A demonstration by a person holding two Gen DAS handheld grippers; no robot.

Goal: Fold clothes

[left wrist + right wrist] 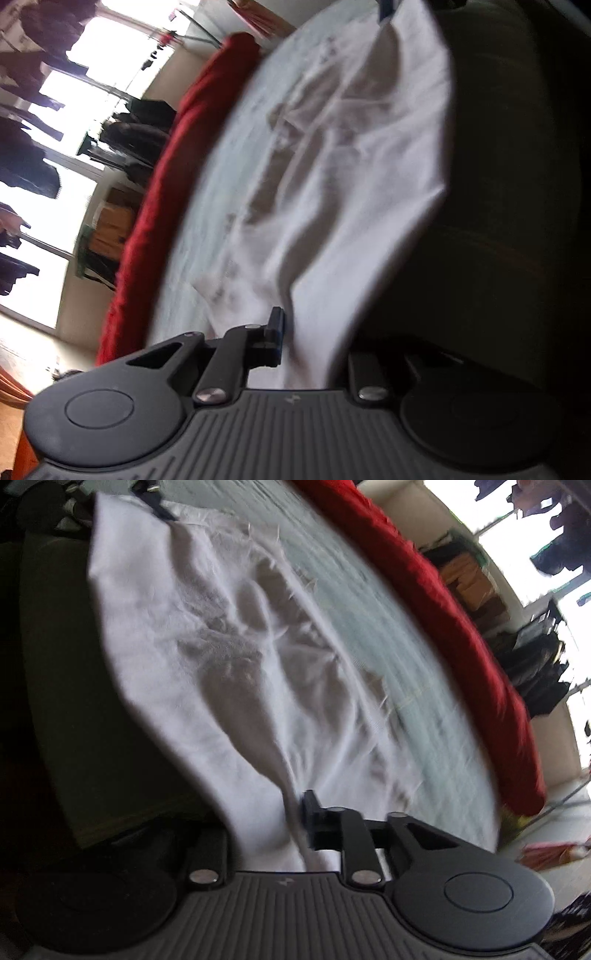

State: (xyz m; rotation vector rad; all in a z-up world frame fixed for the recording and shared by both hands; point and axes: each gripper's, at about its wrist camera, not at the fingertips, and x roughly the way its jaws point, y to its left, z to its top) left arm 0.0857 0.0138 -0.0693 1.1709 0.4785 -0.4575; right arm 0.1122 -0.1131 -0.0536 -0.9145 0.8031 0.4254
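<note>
White garment (pixel 332 177) | left tool (pixel 295 347) clamped on edge | right tool (pixel 291 827) clamped on edge

ahead of the fingers: white garment (pixel 343 177) draped across, blocking the way
beyond it: pale bed surface (pixel 424 709) lies open
far edge: red blanket (pixel 461 627) ridge bounds it

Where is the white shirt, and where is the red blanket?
white shirt (pixel 362 155): left wrist view, on its wrinkled middle.
red blanket (pixel 461 627): right wrist view, on the middle of its long edge.
</note>
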